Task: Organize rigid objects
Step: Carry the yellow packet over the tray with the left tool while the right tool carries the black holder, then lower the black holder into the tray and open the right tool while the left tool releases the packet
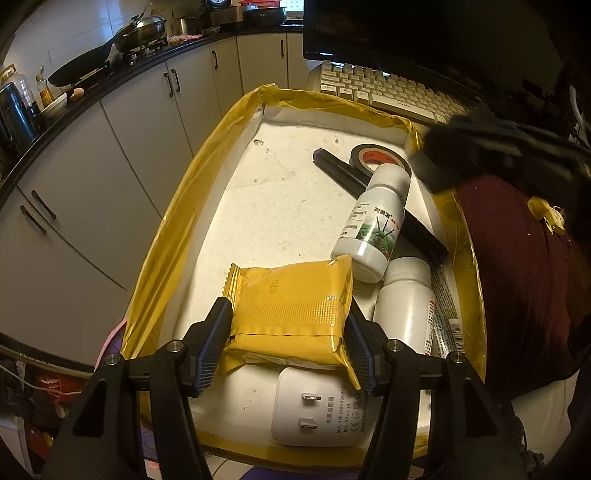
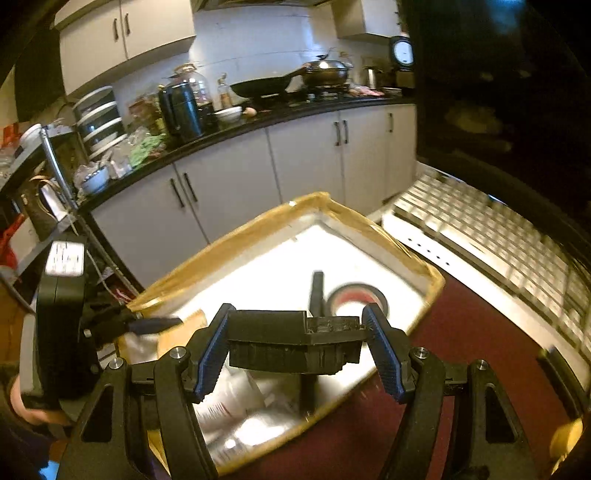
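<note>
My left gripper [image 1: 286,345] is shut on a gold foil packet [image 1: 291,310], held low over the near end of a white foam tray with yellow tape on its rim [image 1: 177,218]. In the tray lie a white power adapter [image 1: 317,410], two white bottles [image 1: 373,218] [image 1: 404,302], a black marker [image 1: 340,168] and a roll of black tape [image 1: 380,157]. My right gripper [image 2: 295,350] is shut on a flat black plastic part [image 2: 295,345], held above the tray [image 2: 369,221]. The tape roll [image 2: 356,293] shows behind it.
A white keyboard [image 1: 384,88] [image 2: 491,240] and a dark monitor [image 1: 388,33] stand beyond the tray. A dark red cloth [image 1: 517,266] covers the table to the right. Kitchen cabinets [image 1: 122,147] and a cluttered counter run along the left.
</note>
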Tool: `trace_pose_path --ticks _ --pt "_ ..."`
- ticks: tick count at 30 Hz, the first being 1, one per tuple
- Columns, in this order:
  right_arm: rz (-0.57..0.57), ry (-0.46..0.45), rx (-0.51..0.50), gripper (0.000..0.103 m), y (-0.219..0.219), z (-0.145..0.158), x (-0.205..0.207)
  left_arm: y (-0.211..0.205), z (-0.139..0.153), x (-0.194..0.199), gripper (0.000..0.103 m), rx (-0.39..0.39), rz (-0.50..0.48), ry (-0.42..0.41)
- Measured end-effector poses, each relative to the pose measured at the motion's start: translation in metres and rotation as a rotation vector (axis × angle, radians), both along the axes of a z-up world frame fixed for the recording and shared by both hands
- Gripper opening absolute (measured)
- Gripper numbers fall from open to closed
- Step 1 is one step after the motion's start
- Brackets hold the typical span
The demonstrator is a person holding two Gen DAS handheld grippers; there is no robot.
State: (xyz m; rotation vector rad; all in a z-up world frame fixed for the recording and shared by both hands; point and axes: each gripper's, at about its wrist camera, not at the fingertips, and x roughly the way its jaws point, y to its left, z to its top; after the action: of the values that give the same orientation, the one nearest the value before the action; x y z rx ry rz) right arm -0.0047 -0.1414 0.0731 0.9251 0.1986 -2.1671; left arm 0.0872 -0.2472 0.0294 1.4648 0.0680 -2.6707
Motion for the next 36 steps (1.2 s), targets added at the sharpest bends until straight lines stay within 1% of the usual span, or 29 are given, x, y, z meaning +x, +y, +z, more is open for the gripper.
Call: trace_pose_path --ticks 5,13,18,24,27,33,36 --pt "0.045 -0.011 -0.014 0.065 -0.019 0.0 -0.012 0.0 0.0 0.001 0.059 0.006 0.001 0.0" --pt "0.055 -0.055 -0.005 0.065 -0.046 -0.009 -0.031 0.001 0.001 0.003 0.059 0.019 0.004 0.004" --pt "0.068 -0.057 0.018 0.065 -0.058 -0.017 -0.031 0.001 0.001 0.004 0.059 0.019 0.004 0.004" --pt "0.093 -0.069 0.078 0.065 -0.074 -0.035 -0.033 0.0 0.001 0.005 0.059 0.024 0.006 0.006" --pt "0.091 -0.082 0.088 0.065 -0.076 -0.044 -0.034 0.0 0.002 0.006 0.059 0.028 0.008 0.006" --pt "0.089 -0.111 0.063 0.065 -0.069 -0.044 -0.036 -0.001 0.002 0.007 0.059 0.039 0.015 0.007" --pt "0.076 -0.129 0.064 0.068 -0.065 -0.048 -0.037 0.0 0.002 0.007 0.059 0.041 0.021 0.004"
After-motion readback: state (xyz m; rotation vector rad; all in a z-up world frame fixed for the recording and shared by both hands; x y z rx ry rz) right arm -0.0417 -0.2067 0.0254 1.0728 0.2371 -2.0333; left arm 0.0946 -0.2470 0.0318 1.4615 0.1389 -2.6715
